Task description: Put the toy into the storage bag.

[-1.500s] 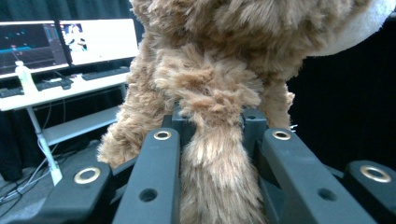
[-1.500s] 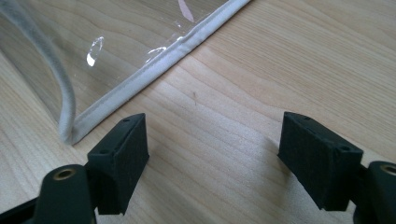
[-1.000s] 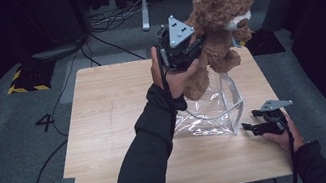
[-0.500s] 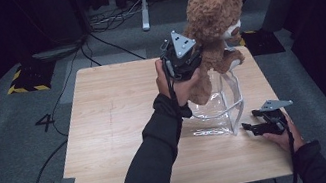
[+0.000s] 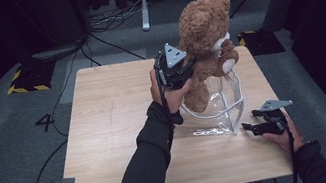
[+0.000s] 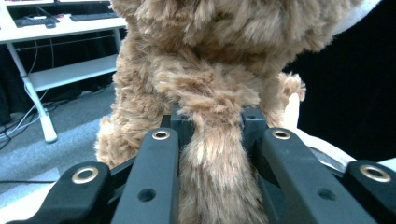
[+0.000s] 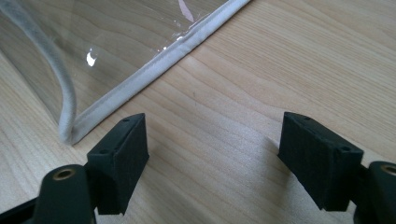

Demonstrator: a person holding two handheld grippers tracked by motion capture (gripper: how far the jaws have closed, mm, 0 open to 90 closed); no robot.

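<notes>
While the left tool stays clamped on the brown teddy bear, its jaws pinched into the fur at the bear's back, the toy has come down since a second ago: its head then stood well above the far edge of the counter, and now it sits lower, with the legs sunk into the open mouth of the clear plastic bag. In the left gripper view the fur bulges between the two black jaws. The bag stands upright at the same spot on the counter, its white-trimmed rim around the bear's lower body. Just beside the bag's near corner, the right tool rests low over the counter where it was, jaws spread wide with bare wood between them.
</notes>
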